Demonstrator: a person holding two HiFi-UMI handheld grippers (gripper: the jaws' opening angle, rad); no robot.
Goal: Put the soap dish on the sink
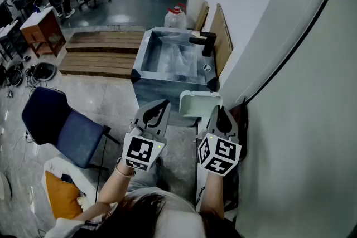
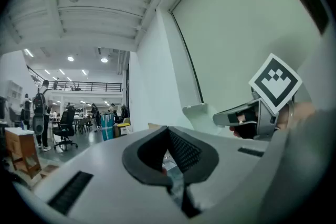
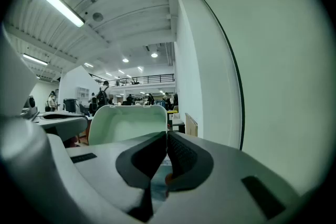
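At the tip of the right gripper (image 1: 218,112), the soap dish (image 1: 199,103) is pinched by its edge, presumably for flat placement on the sink (image 1: 140,61) ahead; the left gripper (image 1: 161,105) is pressed together, empty, alongside

Sink (image 1: 162,89) stands against the right-hand wall (image 1: 290,92), with the faucet (image 1: 204,42) on its wall-side rim. Flat boards (image 1: 223,42) lean on the wall just beside the faucet. Wooden pallets (image 1: 103,53) lie on the floor left of the sink, and a jug (image 1: 175,18) stands behind it. A chair (image 1: 64,125) is nearer and to the left, well apart. Soap dish (image 1: 198,103) is before the sink's near right corner, pinched at the tip of the right claw (image 1: 218,111). Left claw (image 1: 160,106) is beside it on the left, jaws together with nothing between them.
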